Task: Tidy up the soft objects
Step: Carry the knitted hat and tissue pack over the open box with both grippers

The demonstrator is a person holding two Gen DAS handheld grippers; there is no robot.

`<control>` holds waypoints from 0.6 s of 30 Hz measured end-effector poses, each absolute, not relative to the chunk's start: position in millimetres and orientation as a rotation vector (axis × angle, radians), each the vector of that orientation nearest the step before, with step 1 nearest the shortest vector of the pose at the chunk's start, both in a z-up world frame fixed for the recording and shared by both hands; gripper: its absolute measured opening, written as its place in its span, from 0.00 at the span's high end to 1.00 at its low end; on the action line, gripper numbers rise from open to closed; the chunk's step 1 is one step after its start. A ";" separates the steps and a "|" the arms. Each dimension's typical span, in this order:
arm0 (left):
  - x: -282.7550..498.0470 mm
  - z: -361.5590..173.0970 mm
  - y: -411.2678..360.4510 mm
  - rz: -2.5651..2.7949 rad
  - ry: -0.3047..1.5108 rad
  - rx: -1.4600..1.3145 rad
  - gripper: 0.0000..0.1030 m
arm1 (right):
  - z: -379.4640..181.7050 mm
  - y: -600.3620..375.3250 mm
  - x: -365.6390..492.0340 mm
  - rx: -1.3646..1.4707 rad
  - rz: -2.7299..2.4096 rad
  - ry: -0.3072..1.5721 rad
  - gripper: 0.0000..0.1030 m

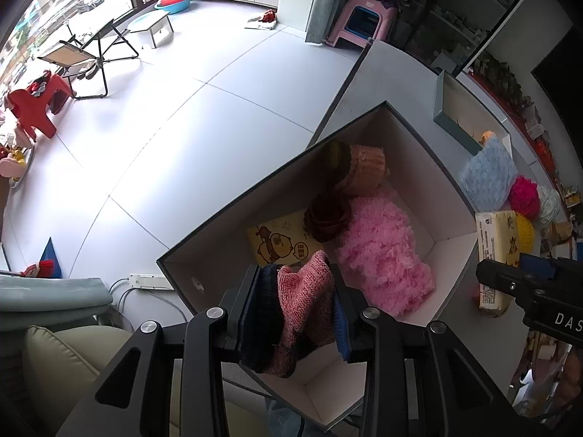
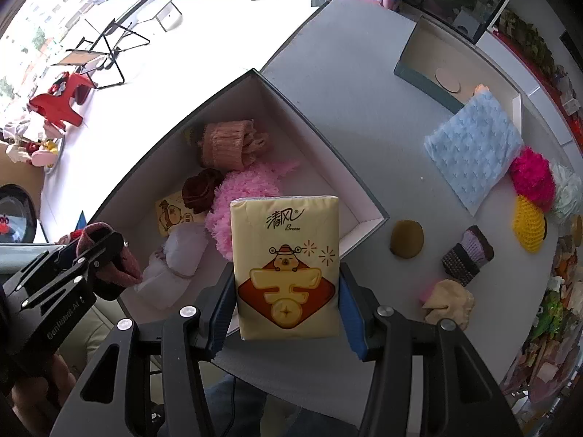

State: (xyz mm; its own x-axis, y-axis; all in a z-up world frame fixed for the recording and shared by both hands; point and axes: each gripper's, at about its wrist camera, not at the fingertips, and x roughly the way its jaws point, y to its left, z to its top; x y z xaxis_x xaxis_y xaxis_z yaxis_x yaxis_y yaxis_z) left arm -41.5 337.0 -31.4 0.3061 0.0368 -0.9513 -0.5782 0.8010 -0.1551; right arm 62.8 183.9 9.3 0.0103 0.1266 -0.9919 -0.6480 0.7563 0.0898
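The left gripper is clamped on a pink knitted piece above the open box at the bench's near-left edge. The right gripper grips a yellow tissue pack just over the box's near-right corner. Inside lie 1 fluffy pink item, 1 tan knit and another tissue pack.

In the left wrist view, the knit cloth in the left tool covers part of the flat pack on the box floor, and the right tool hides the lower end of the tissue pack. In the right wrist view, the tissue pack hides the near part of the pink fluff, and the clutter at the bench's right rim is too blurred to tell.
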 end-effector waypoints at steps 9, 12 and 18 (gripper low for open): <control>-38.3 -32.5 334.3 0.440 1.219 -0.523 0.64 | 5.7 180.8 66.8 -0.450 0.641 1.453 0.46; -37.9 -32.6 333.6 0.443 1.222 -0.521 0.64 | 4.7 180.5 67.1 -0.448 0.645 1.456 0.46; -36.8 -33.3 332.5 0.447 1.229 -0.518 0.64 | 4.1 180.7 68.3 -0.442 0.650 1.458 0.46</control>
